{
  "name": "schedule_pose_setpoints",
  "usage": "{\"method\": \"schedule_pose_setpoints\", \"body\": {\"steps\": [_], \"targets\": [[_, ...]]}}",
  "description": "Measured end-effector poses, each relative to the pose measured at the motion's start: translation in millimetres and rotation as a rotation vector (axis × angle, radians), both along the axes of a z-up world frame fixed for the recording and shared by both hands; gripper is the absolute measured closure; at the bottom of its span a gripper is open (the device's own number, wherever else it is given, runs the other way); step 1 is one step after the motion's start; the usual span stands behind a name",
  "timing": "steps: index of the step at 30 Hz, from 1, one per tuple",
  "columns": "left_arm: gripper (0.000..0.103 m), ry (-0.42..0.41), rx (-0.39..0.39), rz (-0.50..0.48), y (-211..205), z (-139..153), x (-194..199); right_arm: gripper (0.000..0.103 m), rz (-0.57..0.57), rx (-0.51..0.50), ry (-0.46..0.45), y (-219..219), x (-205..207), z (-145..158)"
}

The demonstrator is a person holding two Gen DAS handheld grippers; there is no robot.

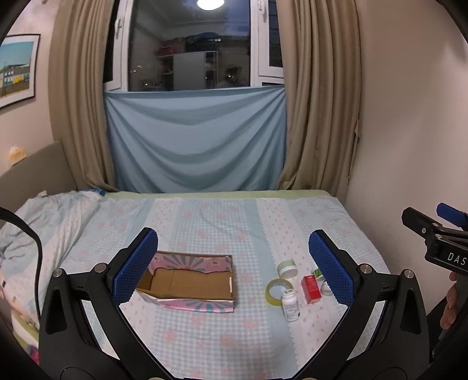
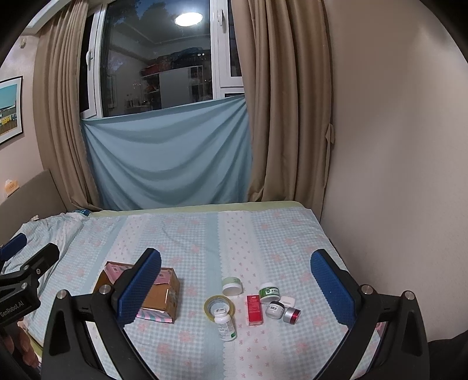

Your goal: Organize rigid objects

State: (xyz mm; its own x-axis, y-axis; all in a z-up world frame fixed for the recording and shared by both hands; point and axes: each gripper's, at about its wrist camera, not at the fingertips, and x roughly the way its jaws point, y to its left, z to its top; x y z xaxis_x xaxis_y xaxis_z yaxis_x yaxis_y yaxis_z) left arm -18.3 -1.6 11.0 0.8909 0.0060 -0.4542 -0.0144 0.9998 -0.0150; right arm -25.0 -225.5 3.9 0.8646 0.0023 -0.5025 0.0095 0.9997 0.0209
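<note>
Both grippers, left (image 1: 232, 267) & right (image 2: 235, 288), gape wide, holding nothing; box (image 1: 190, 282) at 9 o'clock empty, jars/bottle (image 2: 225, 324)/tape (image 2: 219, 307) at 3 o'clock all unsorted

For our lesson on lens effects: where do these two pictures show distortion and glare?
Left wrist view: the curtains bow outward, corners go black, and the ceiling lamp's reflection glares in the window. Right wrist view: same bowing of the wall edge; lamp reflection again blown out.
</note>
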Motion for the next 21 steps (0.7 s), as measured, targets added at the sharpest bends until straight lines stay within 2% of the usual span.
{"method": "schedule_pose_setpoints", "body": {"steps": [21], "targets": [[0.001, 0.003, 0.004, 0.004, -0.1, -4.0, 2.2, 0.001, -0.004, 0.0, 0.008, 4.7, 3.9, 1.6]]}}
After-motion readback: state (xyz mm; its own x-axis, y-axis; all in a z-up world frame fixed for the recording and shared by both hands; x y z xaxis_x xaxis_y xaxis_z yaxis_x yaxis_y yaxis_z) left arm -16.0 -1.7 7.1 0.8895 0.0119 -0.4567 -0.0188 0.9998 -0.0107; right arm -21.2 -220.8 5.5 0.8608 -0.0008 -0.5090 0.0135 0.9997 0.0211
